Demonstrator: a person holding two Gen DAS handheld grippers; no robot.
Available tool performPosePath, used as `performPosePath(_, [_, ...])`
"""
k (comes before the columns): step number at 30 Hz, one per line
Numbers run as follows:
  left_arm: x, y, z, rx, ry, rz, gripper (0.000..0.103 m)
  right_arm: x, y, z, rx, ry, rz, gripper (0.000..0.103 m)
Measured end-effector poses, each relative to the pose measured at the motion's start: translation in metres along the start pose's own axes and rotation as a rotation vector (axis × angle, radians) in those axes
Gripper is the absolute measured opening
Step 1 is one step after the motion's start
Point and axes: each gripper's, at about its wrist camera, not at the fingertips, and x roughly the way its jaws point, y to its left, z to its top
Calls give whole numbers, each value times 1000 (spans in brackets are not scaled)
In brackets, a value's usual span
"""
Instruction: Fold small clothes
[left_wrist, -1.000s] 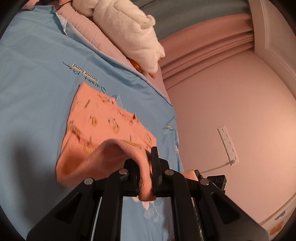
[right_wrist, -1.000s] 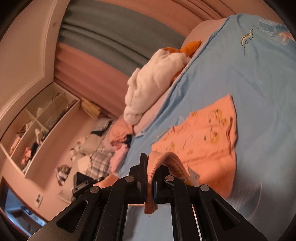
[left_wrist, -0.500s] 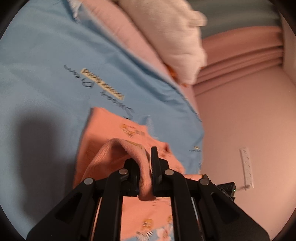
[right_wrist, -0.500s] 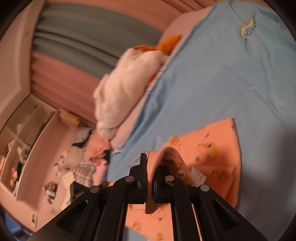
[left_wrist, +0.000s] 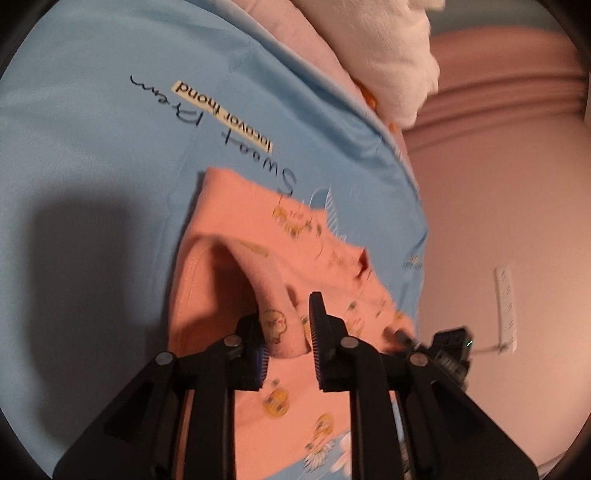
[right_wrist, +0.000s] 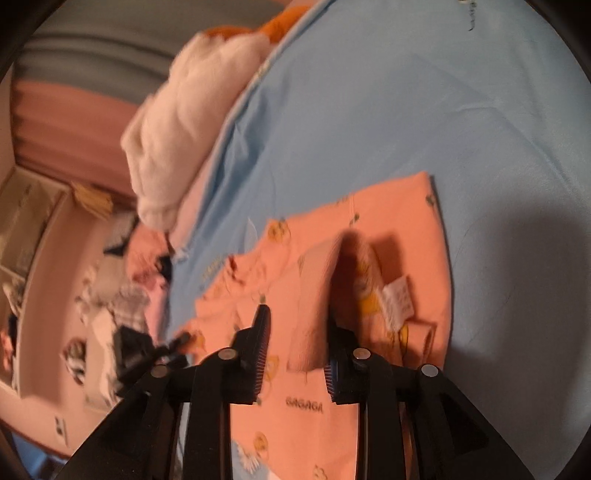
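Smooth blue bedsheet (left_wrist: 92, 155) bears soft, folded orange garment (left_wrist: 236, 206) with cartoon prints.

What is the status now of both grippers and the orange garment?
Left gripper and right gripper: jaws just opened, waistband slack between them. Orange printed garment folded over on blue bedsheet. White plush toy well clear.

Both views are smeared with motion blur. The white bundle (left_wrist: 384, 48) is cut off by the left wrist view's top edge. In the right wrist view the shelves (right_wrist: 26, 229) and floor clutter (right_wrist: 122, 306) are too blurred to identify, and the garment tag (right_wrist: 397, 301) print is unreadable.
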Motion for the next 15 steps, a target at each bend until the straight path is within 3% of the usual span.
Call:
performPosePath(1, [1,1,4,-27,-21,-11,7,3,0,3,13,-6,7,17])
performPosePath(2, [2,2,9,-63,-36,-28,7,6,-1,7,27,-14,14,8])
performPosePath(5, [6,11,20,-187,-84,-79,7,10,-14,18,162,-52,130,8])
performPosePath(7, [10,26,26,-342,-108,-105,7,12,-23,27,253,-95,209,8])
performPosePath(8, [12,32,28,-389,-107,-116,13,13,-27,30,291,-104,234,8])
performPosePath(9, [13,38,32,-422,-108,-110,17,16,-34,34,349,-120,255,13])
performPosePath(10, [12,39,35,-421,-118,-95,22,16,-39,37,376,-147,257,28])
performPosePath(11, [10,39,37,-413,-128,-81,23,15,-39,39,383,-174,252,35])
performPosePath(13, [-1,43,43,-416,-174,-75,24,4,-42,43,377,-261,246,36])
performPosePath(15, [-12,45,47,-420,-215,-95,34,-7,-44,43,368,-320,279,38])
